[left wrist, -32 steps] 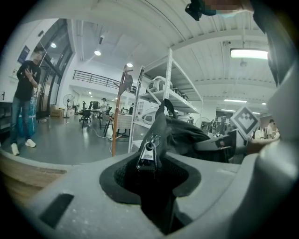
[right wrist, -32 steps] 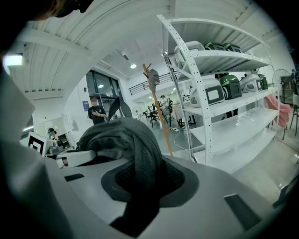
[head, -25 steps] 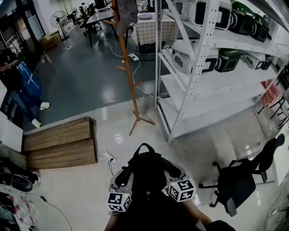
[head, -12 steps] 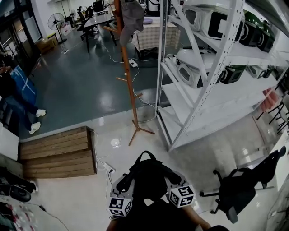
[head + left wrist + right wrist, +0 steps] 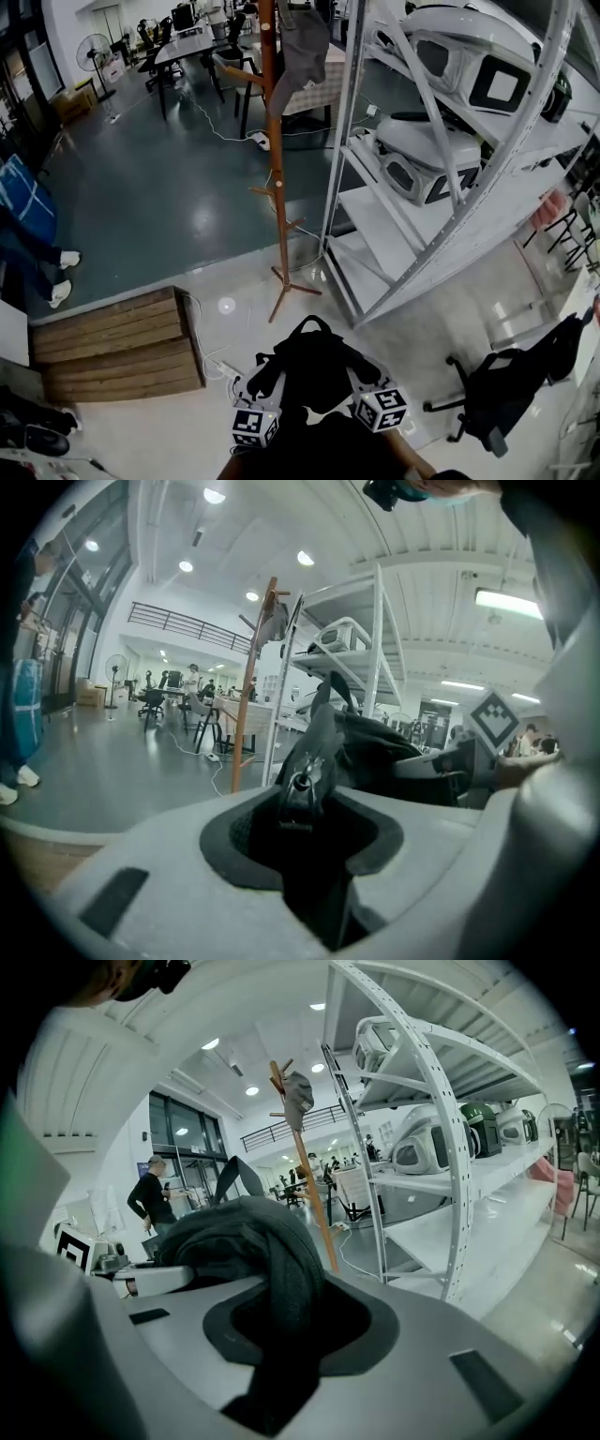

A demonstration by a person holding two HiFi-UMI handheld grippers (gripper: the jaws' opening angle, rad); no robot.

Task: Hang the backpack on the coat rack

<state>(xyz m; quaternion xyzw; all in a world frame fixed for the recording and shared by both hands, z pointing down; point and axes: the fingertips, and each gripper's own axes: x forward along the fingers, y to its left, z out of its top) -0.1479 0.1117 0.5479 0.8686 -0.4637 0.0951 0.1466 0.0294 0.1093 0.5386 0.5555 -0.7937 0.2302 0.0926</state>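
Observation:
A black backpack (image 5: 314, 361) hangs between my two grippers low in the head view, its top loop (image 5: 310, 322) pointing toward the rack. My left gripper (image 5: 265, 386) is shut on a strap with a buckle (image 5: 305, 785). My right gripper (image 5: 354, 380) is shut on a padded black strap (image 5: 277, 1269). The wooden coat rack (image 5: 275, 150) stands ahead on the floor, a grey garment (image 5: 305, 47) hanging near its top. From the gripper views the coat rack (image 5: 246, 696) (image 5: 309, 1180) rises beyond the bag.
A white metal shelving unit (image 5: 450, 169) holding white appliances stands right of the rack. A wooden pallet (image 5: 112, 342) lies to the left, with cables (image 5: 211, 352) and a power strip beside it. A black office chair (image 5: 502, 389) is at the right. A person's legs (image 5: 33, 234) show far left.
I have carried the backpack forward toward the coat rack; the rack, shelving and pallet have drawn nearer and lower in the head view. Both grips are unchanged.

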